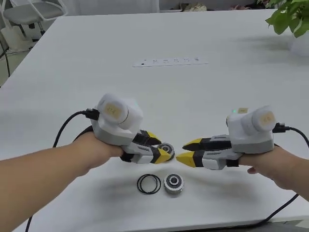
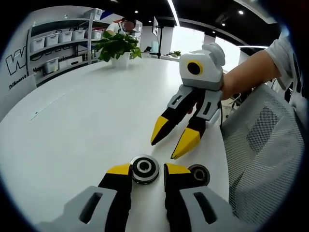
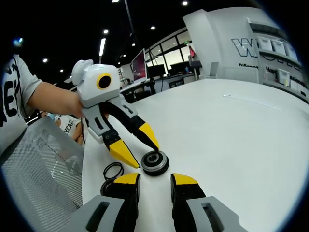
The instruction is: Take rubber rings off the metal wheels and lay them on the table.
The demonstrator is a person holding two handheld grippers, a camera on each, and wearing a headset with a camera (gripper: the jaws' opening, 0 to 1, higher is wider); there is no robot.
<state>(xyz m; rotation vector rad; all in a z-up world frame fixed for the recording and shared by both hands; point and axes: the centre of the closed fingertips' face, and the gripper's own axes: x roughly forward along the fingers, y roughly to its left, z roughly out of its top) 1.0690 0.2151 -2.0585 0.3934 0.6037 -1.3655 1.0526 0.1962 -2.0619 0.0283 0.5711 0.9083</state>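
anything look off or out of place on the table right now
Nothing stands out. The black rubber rings lie flat on the white table beside a round metal wheel, and the left gripper holds a second metal wheel between its jaws.

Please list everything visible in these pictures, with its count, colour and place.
held wheel: one, silver and black, between the left gripper's jaws
loose wheel: one, silver, on the table near the front edge
rubber rings: two, it seems, black, flat on the table beside the loose wheel
table: one, white
socket strip: one, white, mid-table
plant: one, green, far right corner
chair: one, pale, beyond the far left corner
left gripper: one, white, black and yellow, shut on the held wheel
right gripper: one, same colours, open, facing the left gripper
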